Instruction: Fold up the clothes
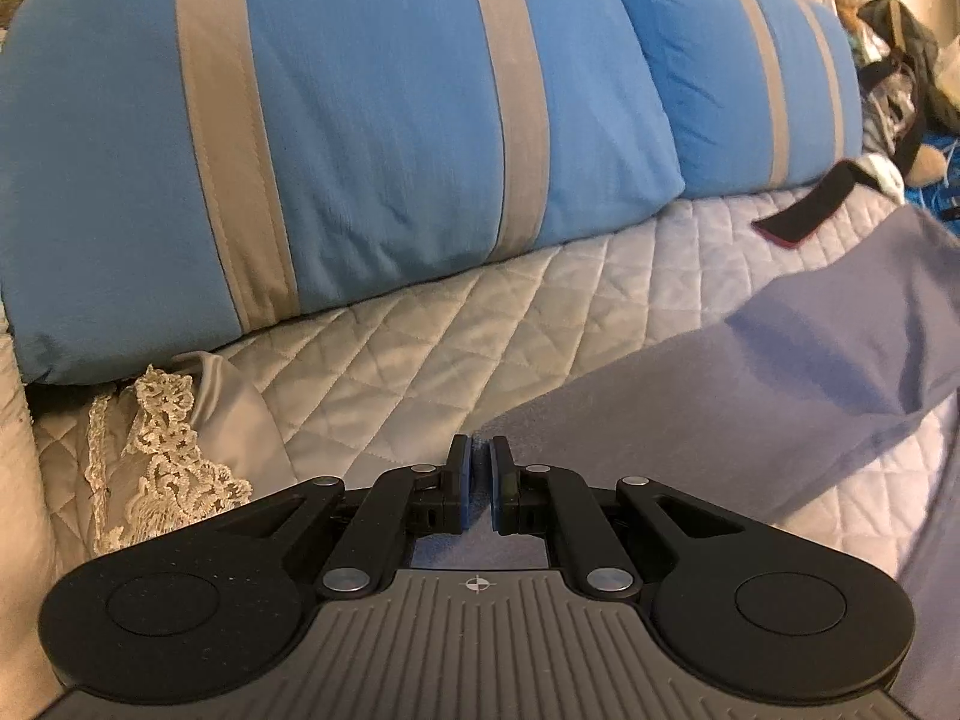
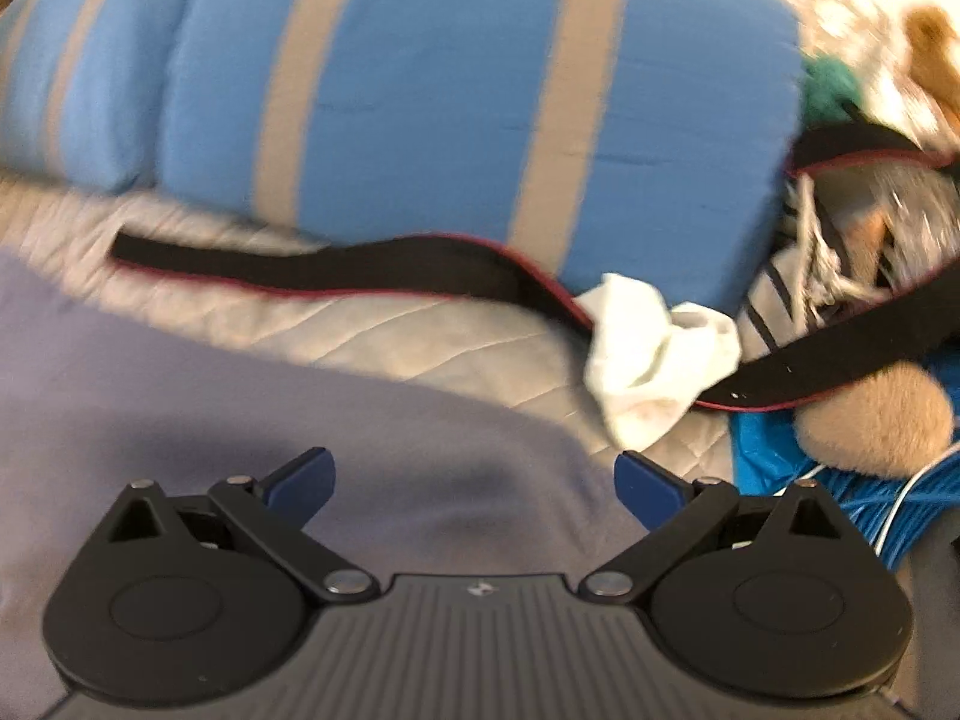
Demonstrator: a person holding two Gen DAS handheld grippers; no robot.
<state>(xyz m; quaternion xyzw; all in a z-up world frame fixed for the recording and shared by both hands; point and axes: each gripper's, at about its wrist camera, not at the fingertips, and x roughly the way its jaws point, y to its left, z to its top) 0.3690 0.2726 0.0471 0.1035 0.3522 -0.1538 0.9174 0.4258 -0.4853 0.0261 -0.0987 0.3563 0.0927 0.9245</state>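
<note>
A grey-purple garment (image 1: 750, 378) lies on the quilted bedspread (image 1: 420, 348). In the left wrist view my left gripper (image 1: 478, 456) is shut on a corner of the garment, which stretches away to the right and lifts off the bed. In the right wrist view the same garment (image 2: 240, 408) spreads under my right gripper (image 2: 474, 480), which is open wide just above the cloth and holds nothing. This view is blurred by motion.
Blue pillows with grey stripes (image 1: 360, 120) (image 2: 480, 90) lie across the back. A black strap with red edging (image 2: 336, 267) (image 1: 804, 210) lies on the bed. A white sock (image 2: 654, 354), plush toys (image 2: 876, 426) and blue cables (image 2: 888, 510) clutter the right. Lace cloth (image 1: 162, 444) lies left.
</note>
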